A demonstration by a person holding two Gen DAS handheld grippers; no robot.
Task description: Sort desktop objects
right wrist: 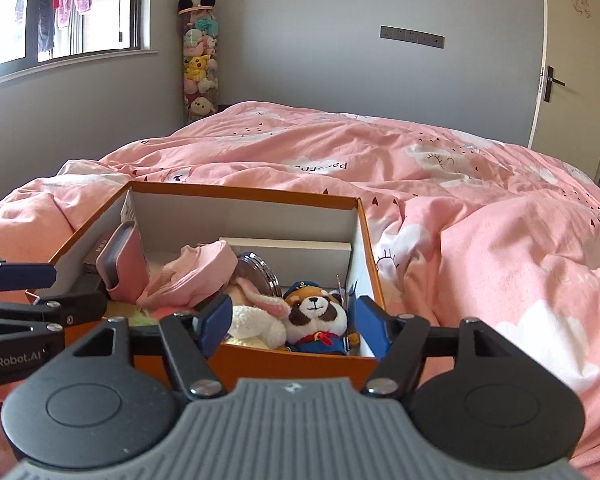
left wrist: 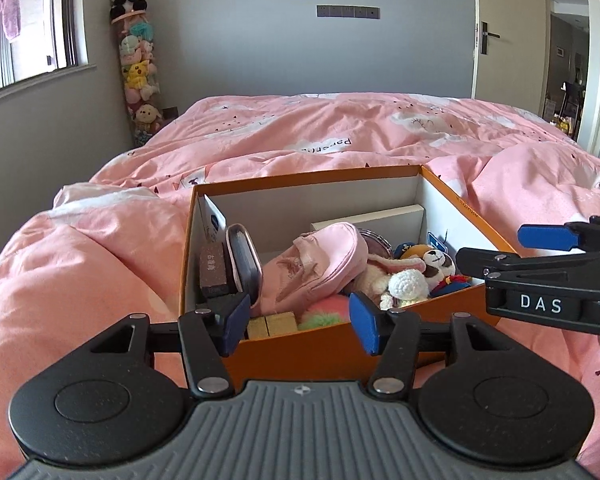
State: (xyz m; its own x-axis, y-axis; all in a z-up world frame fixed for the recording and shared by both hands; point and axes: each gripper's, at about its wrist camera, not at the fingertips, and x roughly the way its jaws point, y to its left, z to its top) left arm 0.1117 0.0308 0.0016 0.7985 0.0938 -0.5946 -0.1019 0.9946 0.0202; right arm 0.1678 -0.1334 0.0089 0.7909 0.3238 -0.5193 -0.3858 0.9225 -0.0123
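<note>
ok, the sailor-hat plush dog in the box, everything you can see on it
The plush dog is brown and white with a black nose, a navy captain's hat, a red neckerchief and a blue outfit. Soft fabric by the look of it. It lies in the orange box at the near right corner, face toward the right wrist camera, pressed against the white knitted bunny on its left. Neither gripper touches it.
</note>
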